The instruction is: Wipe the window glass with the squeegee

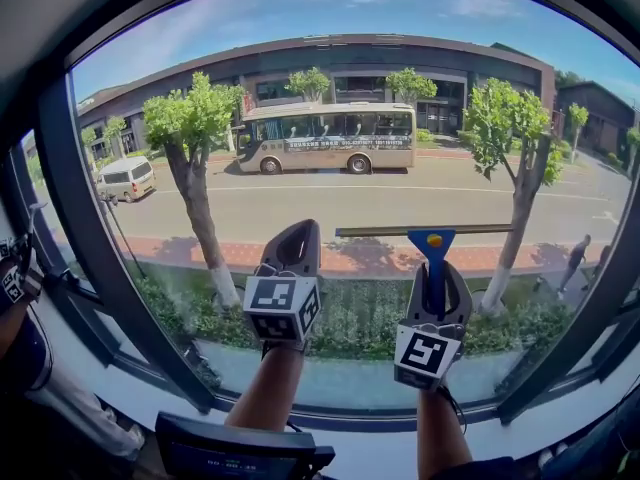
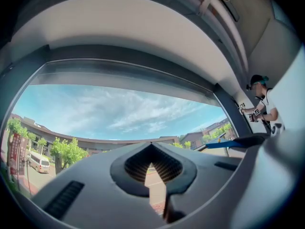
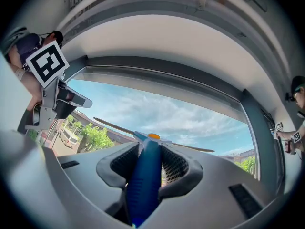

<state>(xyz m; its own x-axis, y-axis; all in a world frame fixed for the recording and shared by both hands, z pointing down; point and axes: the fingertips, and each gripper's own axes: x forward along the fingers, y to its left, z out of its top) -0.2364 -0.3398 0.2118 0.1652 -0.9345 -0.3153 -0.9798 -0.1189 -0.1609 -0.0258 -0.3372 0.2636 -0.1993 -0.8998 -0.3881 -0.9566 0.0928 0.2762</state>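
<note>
The squeegee has a blue handle (image 1: 436, 268) and a long thin blade (image 1: 425, 230) that lies level against the window glass (image 1: 400, 168). My right gripper (image 1: 437, 266) is shut on the handle, which runs up between its jaws (image 3: 145, 175) to the blade (image 3: 114, 127). To its left, at about the same height, my left gripper (image 1: 301, 232) points at the glass, shut with nothing in it. In the left gripper view its pads (image 2: 164, 163) nearly meet, and the squeegee (image 2: 228, 143) shows at the right.
A dark window frame post (image 1: 90, 238) stands at the left and the sill (image 1: 330, 438) runs below. A dark device (image 1: 235, 450) sits at the bottom edge. Another person (image 2: 261, 104) with grippers stands further along the window.
</note>
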